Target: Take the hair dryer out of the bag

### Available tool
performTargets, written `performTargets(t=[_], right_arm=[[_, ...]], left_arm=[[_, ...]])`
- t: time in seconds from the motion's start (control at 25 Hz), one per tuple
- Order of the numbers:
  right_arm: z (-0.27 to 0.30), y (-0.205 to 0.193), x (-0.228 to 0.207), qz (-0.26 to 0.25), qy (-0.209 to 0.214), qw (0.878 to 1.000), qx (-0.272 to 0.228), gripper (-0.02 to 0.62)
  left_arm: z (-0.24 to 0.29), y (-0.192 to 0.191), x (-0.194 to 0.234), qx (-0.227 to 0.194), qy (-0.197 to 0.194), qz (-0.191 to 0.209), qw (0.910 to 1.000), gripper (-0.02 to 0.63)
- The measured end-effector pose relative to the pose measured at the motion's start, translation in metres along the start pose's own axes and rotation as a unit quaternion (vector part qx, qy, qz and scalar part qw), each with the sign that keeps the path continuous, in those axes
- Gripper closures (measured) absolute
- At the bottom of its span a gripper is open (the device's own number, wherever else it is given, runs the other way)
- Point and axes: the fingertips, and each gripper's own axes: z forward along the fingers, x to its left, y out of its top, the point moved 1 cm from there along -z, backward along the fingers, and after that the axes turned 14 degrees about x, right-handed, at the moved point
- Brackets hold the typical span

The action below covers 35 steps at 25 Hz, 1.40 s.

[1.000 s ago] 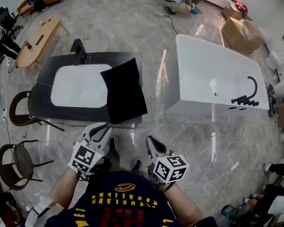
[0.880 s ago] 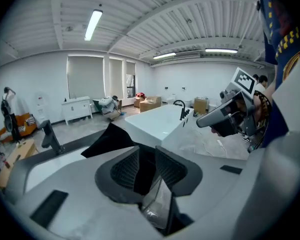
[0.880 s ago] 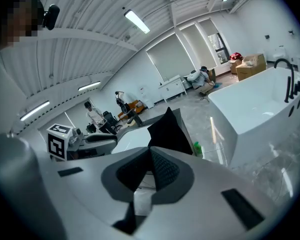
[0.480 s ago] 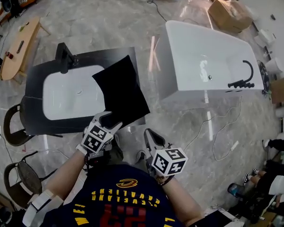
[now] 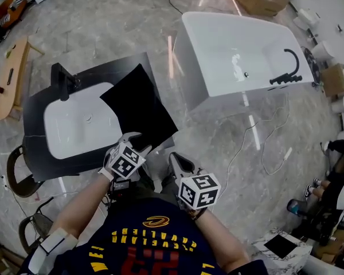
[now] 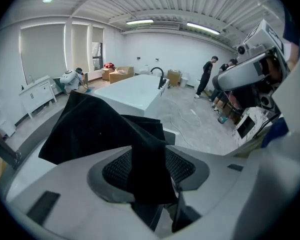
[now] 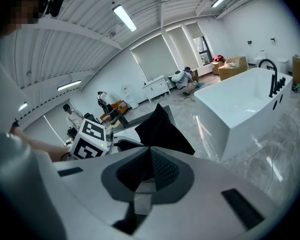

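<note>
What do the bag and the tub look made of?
Bag: matte black cloth. It drapes and creases in soft folds, so likely a woven or felt fabric. Tub: hard, glossy white with light glints. It could be acrylic or ceramic; I can't tell which.

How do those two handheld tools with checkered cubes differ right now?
The left tool has jaws apart, just opened, with a corner of the black bag between them; the right tool has jaws shut and empty. The left tool reaches the bag; the right tool is short of it. Both carry marker cubes.
</note>
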Motion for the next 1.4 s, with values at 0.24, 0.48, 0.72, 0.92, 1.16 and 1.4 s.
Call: performTargets(t=[0.24, 0.48, 0.72, 0.92, 1.16, 1.4], right_arm=[[-0.002, -0.003, -0.023, 0.006, 0.014, 1.0, 0.01, 0.586], [-0.002, 0.001, -0.043, 0.001, 0.024, 1.0, 0.017, 0.586], [0.0, 0.002, -0.045, -0.004, 0.04, 0.999, 0.022, 0.586], [0.001, 0.004, -0.049, -0.006, 0.046, 0.999, 0.021, 0.586], [0.001, 0.005, -0.049, -0.011, 0.05, 0.998, 0.025, 0.586], [0.009, 0.002, -0.044, -0.02, 0.054, 0.998, 0.036, 0.586]], left_arm=[[0.019, -0.002, -0.003, 0.045, 0.013, 0.004, 0.9989, 0.402], [0.024, 0.0, -0.008, 0.056, -0.004, -0.009, 0.9984, 0.476], [0.013, -0.005, -0.008, 0.063, -0.002, -0.031, 0.9975, 0.48], [0.002, -0.002, -0.004, 0.039, -0.004, -0.057, 0.9976, 0.501], [-0.009, 0.004, -0.002, 0.027, -0.003, -0.068, 0.9973, 0.574], [-0.035, 0.024, 0.014, -0.014, -0.001, -0.091, 0.9958, 0.588]])
